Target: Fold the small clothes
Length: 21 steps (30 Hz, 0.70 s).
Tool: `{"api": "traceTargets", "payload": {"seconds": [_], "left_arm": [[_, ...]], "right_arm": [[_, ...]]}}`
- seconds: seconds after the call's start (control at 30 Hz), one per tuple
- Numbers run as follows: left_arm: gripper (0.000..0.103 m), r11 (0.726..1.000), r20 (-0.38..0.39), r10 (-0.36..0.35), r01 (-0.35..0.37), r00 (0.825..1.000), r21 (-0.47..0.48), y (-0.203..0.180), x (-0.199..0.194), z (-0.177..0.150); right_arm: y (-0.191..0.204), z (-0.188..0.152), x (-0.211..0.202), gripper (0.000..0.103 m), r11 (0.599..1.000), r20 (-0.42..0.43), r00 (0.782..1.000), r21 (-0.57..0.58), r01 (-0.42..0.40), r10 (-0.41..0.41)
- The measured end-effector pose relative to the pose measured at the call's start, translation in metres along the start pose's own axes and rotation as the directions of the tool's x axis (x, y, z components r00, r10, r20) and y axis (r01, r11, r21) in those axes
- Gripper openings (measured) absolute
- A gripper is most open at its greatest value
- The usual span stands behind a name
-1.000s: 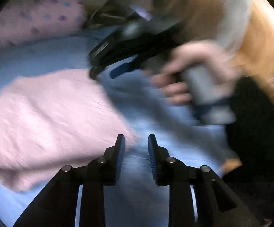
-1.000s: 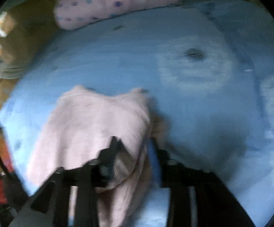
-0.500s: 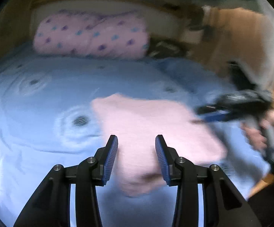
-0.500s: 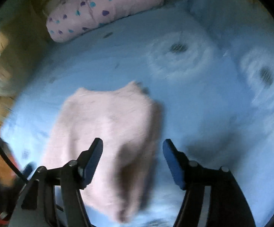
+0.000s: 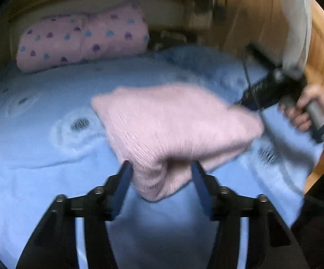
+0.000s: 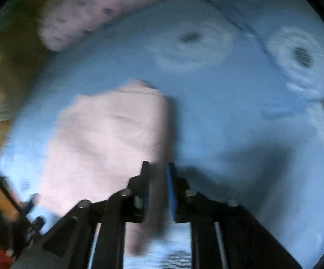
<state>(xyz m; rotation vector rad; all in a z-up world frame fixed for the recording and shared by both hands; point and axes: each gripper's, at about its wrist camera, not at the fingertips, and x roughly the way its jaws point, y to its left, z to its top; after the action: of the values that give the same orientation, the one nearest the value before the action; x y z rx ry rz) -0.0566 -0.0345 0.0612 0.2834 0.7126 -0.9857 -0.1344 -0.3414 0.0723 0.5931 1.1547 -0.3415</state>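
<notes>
Garment: small pale pink knitted piece of clothing [image 5: 175, 121], soft ribbed knit, folded over into a rough wedge. It lies on the bed toward the edge where I'm working, one bunched corner poking up between my left fingers.

Left gripper [image 5: 160, 186]: jaws spread and they've just been opening a bit more. The pink corner sits between the blue pads, but I can't see them pressing on it.

Right gripper [image 6: 158, 188]: jaws have just been closing and now stand close together over the other edge of the pink knit. The cloth runs down between the pads, looks pinched, though it's blurry.

Surface: light blue bed sheet [image 5: 38, 174] with pale ring patterns and dark centres, a few wrinkles.

Room: wooden boards [image 5: 240, 22] behind the bed's far edge.

Other stuff: pink pillow with blue and purple hearts [image 5: 81, 40] along the far edge, well apart from the garment.

In view: my right hand [image 5: 305, 109] on the grey handle.
</notes>
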Motion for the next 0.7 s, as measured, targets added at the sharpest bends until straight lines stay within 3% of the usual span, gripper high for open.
{"api": "traceTargets", "payload": {"seconds": [0.07,0.13,0.2,0.27,0.3,0.37,0.43,0.47,0.53,0.57,0.7], "left_arm": [[0.002,0.995,0.029,0.104,-0.104,0.994,0.003,-0.001,0.001,-0.004],[0.002,0.987,0.050,0.153,-0.150,0.987,-0.057,0.005,-0.007,-0.001],[0.002,0.965,0.070,0.214,-0.199,0.974,-0.171,0.015,-0.014,-0.001],[0.006,0.950,0.100,0.268,-0.245,0.958,-0.192,0.013,-0.013,-0.001],[0.007,0.953,0.105,0.270,-0.249,0.957,-0.174,0.009,-0.011,-0.001],[0.016,0.961,0.101,0.270,-0.260,0.958,-0.097,-0.003,-0.001,0.001],[0.013,0.955,0.082,0.296,-0.292,0.952,-0.051,-0.008,0.011,0.001],[0.005,0.951,0.064,0.305,-0.300,0.950,-0.068,-0.004,0.016,0.003],[0.001,0.946,0.035,0.304,-0.298,0.952,-0.130,0.008,0.018,0.006],[0.000,0.934,0.016,0.328,-0.321,0.945,-0.158,0.013,0.015,0.007],[0.000,0.907,-0.031,0.388,-0.387,0.921,-0.163,0.006,0.001,-0.006]], "right_arm": [[0.001,-0.007,0.006,0.041,0.999,-0.022,0.999,0.015,0.031,-0.030],[0.010,-0.015,-0.002,0.042,0.998,0.029,0.998,0.004,0.063,-0.064],[0.025,-0.030,-0.018,0.042,0.995,0.136,0.986,-0.011,0.099,-0.097],[0.052,-0.052,-0.034,0.043,0.990,0.190,0.972,-0.005,0.141,-0.137],[0.072,-0.058,-0.042,0.043,0.992,0.209,0.972,-0.052,0.117,-0.103],[0.118,-0.072,-0.059,0.044,0.983,0.307,0.951,-0.181,0.023,0.034],[0.147,-0.079,-0.054,0.045,0.972,0.341,0.936,-0.237,-0.009,0.092],[0.157,-0.079,-0.043,0.045,0.970,0.326,0.940,-0.241,-0.026,0.106],[0.163,-0.076,-0.005,0.044,0.971,0.230,0.965,-0.228,-0.072,0.125],[0.164,-0.075,0.016,0.043,0.972,0.199,0.972,-0.225,-0.075,0.121],[0.156,-0.084,0.033,0.042,0.942,0.282,0.952,-0.334,-0.015,0.115]]}}
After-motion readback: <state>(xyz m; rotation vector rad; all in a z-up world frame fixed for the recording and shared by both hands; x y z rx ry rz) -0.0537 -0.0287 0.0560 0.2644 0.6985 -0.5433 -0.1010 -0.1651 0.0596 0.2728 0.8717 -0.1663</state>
